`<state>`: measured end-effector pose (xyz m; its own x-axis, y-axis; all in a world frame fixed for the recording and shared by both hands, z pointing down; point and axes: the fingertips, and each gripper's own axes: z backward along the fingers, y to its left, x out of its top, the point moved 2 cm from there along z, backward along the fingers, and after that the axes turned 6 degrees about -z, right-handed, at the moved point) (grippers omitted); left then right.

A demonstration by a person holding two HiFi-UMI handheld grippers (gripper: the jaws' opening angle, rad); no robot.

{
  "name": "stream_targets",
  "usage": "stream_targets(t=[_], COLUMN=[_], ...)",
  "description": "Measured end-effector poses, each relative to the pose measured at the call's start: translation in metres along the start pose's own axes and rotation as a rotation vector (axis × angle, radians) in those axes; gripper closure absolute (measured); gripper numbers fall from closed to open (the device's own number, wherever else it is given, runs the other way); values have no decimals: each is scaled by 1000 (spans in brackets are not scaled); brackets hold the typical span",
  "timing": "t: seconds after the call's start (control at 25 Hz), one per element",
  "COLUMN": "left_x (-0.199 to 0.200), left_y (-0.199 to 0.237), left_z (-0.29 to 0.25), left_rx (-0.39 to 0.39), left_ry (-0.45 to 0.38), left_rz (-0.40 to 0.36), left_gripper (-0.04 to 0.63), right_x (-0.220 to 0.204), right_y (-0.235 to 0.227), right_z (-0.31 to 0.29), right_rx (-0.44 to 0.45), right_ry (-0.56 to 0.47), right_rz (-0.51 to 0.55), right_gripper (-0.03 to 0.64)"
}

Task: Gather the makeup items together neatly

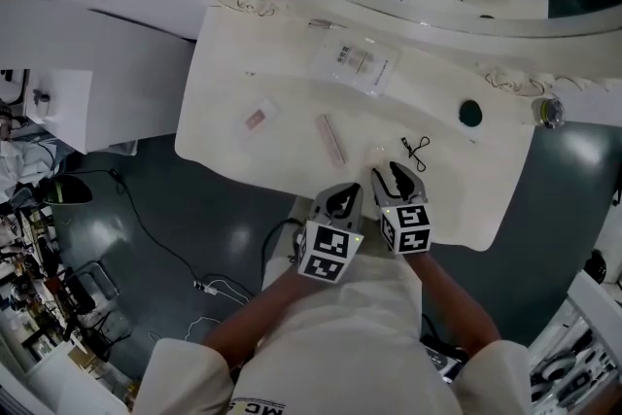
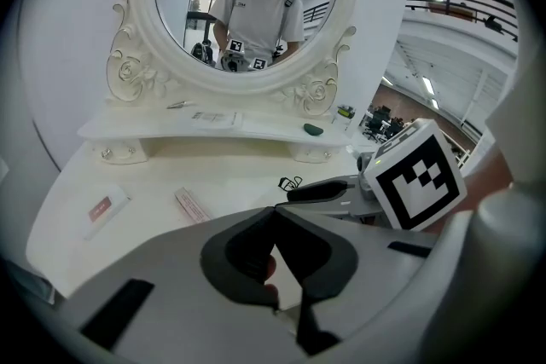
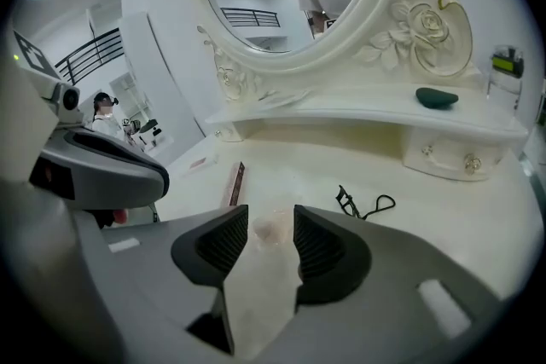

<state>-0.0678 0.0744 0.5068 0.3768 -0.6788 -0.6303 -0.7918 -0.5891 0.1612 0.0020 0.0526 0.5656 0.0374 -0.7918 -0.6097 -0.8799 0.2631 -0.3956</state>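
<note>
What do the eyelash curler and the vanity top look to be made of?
Eyelash curler: probably black-finished metal, judging by its thin wiry loops. Vanity top: likely painted wood or resin, smooth cream-white, with a soft sheen.

The bench [image 1: 292,83] is smooth, glossy cream-white, and the carved mirror frame [image 3: 409,21] has the same finish. The packet [image 1: 354,65] is clear, shiny plastic. The eyelash curler [image 1: 418,151] looks like thin black metal. The right claw [image 3: 271,226] has ribbed, matt dark pads [image 3: 223,245].

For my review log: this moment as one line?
left hand-held gripper: shut | right hand-held gripper: open, small translucent item between jaws | eyelash curler: untouched
</note>
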Motion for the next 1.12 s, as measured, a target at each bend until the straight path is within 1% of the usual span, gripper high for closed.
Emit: stream_targets(t=[0.08, 0.32, 0.48, 0.6, 0.76, 0.84, 1.12], left_x=[-2, -5, -6, -6, -7, -8, -8], left_y=[1, 7, 13, 15, 17, 17, 21], left_z=[0, 1, 2, 2, 3, 3, 5], left_rx=[-1, -1, 0, -1, -1, -3, 3], left_ry=[3, 12, 18, 20, 16, 16, 18], left_rz=[-3, -7, -8, -7, -9, -12, -17], left_gripper=[596, 597, 597, 595, 597, 597, 596], right_x=[0, -6, -8, -11, -15, -15, -14], right_y=[3, 1, 0, -1, -3, -3, -1], right_z=[-4, -17, -21, -25, -29, -30, -27], right_rx=[-2, -23, -40, -53, -88, -97, -81], right_ry=[1, 40, 44, 66, 102, 109, 115], right_rz=[-14, -110, -124, -138, -115, -98, -70], right_gripper=[480, 480, 480, 480, 480, 492, 523])
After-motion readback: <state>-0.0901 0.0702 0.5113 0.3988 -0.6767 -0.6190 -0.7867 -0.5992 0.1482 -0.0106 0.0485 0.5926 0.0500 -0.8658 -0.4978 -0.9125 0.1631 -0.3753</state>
